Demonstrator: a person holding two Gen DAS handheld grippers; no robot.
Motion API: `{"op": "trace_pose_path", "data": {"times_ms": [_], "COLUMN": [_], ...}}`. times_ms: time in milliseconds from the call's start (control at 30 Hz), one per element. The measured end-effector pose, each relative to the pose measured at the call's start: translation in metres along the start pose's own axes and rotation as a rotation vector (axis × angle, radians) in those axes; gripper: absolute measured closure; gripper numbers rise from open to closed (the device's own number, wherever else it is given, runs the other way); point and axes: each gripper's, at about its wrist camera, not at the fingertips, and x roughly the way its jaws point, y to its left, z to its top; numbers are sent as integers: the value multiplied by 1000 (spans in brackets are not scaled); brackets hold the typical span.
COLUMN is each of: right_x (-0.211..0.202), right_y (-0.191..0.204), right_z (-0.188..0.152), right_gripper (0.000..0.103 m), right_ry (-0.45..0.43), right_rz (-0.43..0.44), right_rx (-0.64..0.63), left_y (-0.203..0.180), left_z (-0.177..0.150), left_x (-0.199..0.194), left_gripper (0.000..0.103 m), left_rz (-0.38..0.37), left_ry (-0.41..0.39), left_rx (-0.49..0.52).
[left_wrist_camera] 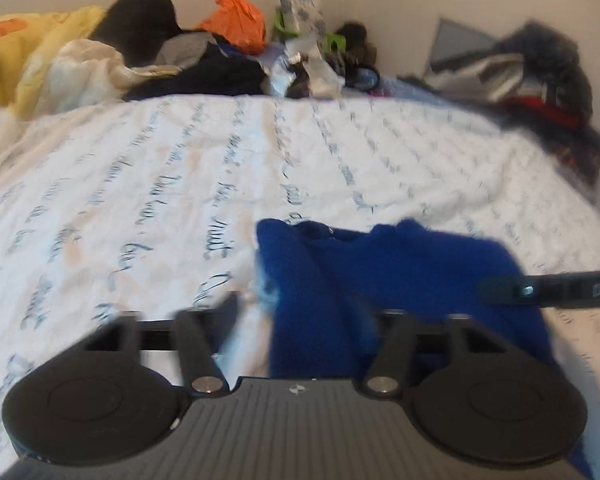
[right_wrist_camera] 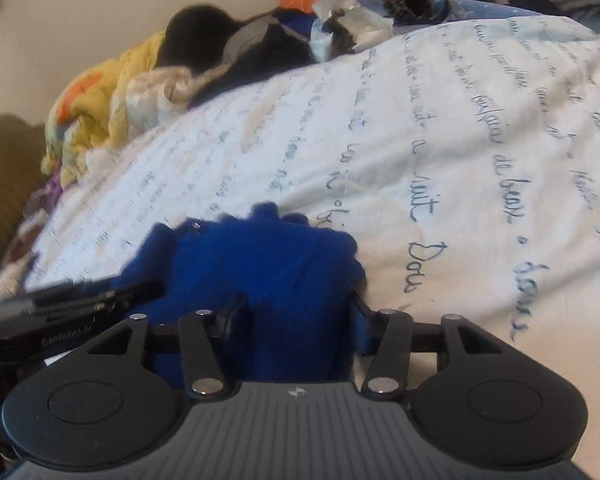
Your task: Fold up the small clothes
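A blue fleece garment [left_wrist_camera: 400, 264] lies bunched on the white bed sheet with script print [left_wrist_camera: 160, 168], near its front edge. My left gripper [left_wrist_camera: 306, 316] is open wide over the garment's left edge; its left finger is over bare sheet and its right finger is against the blue cloth. In the right wrist view the garment [right_wrist_camera: 260, 256] fills the gap between my right gripper's [right_wrist_camera: 296, 312] fingers, which stand apart and open around it. The left gripper [right_wrist_camera: 80, 300] reaches in from the left beside the cloth, and the right gripper [left_wrist_camera: 548, 292] comes in from the right.
At the far end of the bed are a yellow blanket [left_wrist_camera: 28, 52], dark clothes [left_wrist_camera: 204, 72], an orange bag [left_wrist_camera: 236, 24] and small clutter. Another heap of clothes [left_wrist_camera: 540, 80] sits in the far right corner. The bed's left edge drops to something brown [right_wrist_camera: 4, 180].
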Motion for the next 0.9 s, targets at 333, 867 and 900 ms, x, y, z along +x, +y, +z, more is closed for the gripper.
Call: {"op": "trace_pose_path", "data": {"times_ms": [333,867,900], "right_x": [-61,-68,-71], "right_y": [22,38,36], "right_z": [-87,-101,-101], "right_gripper": [34,35,35], "right_ry": [106,89,88], "right_rz": [54,-40,-45], "right_rx": [-9,-81,-65], "left_y": [-2,-22,-22], "left_z": [-76,-85,-85], "left_x": [-75,-77,-77], "left_gripper": [32,30,30], "left_rz": [-111,-54,-55], "left_ry": [168,158,157], "left_rx": [-96,-46,-46]}}
